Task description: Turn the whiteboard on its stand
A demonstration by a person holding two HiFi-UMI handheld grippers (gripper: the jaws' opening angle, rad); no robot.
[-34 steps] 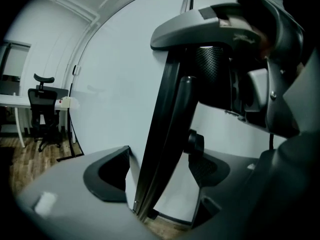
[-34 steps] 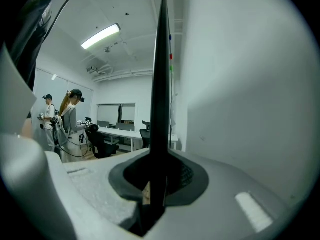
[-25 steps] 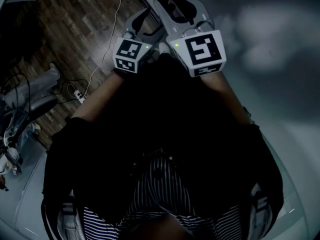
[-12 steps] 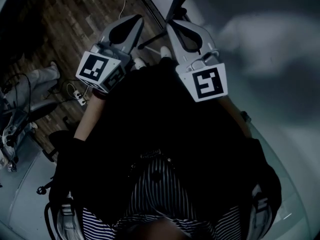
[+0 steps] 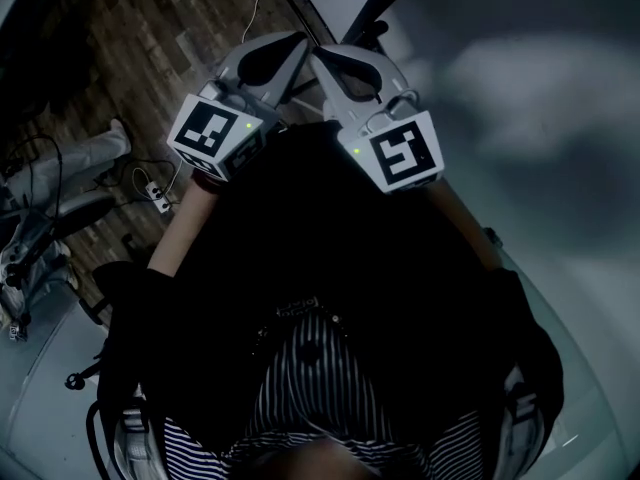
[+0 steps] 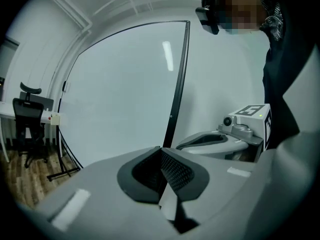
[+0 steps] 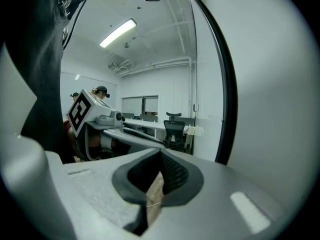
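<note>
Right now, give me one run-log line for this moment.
task: turn whiteboard | left gripper: shut, empty | right gripper: shut, empty | position: both tips near whiteboard's dark edge, contact unclear

The person wears a loose black top (image 5: 330,258). Just below the black top a striped garment (image 5: 310,378) shows, in thin black and white lines. Above the black top are the left gripper (image 5: 300,40) and the right gripper (image 5: 320,56), both pale grey with long curved jaws and dark oval hollows. Each carries a white marker cube, left (image 5: 212,133) and right (image 5: 403,153), printed with black squares and lit by a small green light (image 5: 247,125). The inner pads (image 6: 175,171) are black and finely gridded.
</note>
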